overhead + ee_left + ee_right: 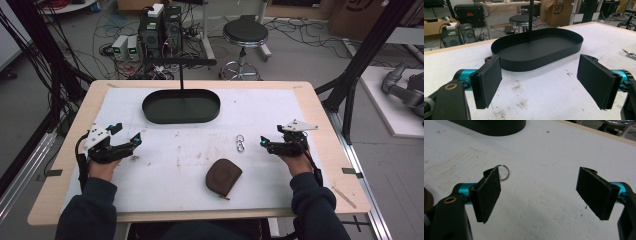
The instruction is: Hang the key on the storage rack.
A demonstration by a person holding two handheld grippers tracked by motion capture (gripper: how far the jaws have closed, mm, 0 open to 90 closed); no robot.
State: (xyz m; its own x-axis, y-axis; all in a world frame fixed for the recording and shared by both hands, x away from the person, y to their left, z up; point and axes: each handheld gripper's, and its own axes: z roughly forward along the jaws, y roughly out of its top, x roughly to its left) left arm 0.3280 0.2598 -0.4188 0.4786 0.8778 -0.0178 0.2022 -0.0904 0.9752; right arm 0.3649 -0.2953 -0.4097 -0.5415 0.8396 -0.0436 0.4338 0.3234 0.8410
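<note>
Both grippers hover empty, key rings next.
Right gripper [264, 143] gapes beside the key rings [240, 142]; left gripper [131, 140], released too: approach low, pinch the rim.

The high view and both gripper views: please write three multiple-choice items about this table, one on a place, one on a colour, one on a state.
1. The key rings lie
A. inside the tray
B. on the white mat, between pouch and tray
C. on the pouch

2. The zip pouch is
A. brown
B. green
C. white

3. The right gripper is
A. shut on a ring
B. open
C. shut, empty

Answers: 1 B, bare mat surrounds them, short of the black tray. 2 A, brown against the mat. 3 B, its pads stand wide apart.
</note>
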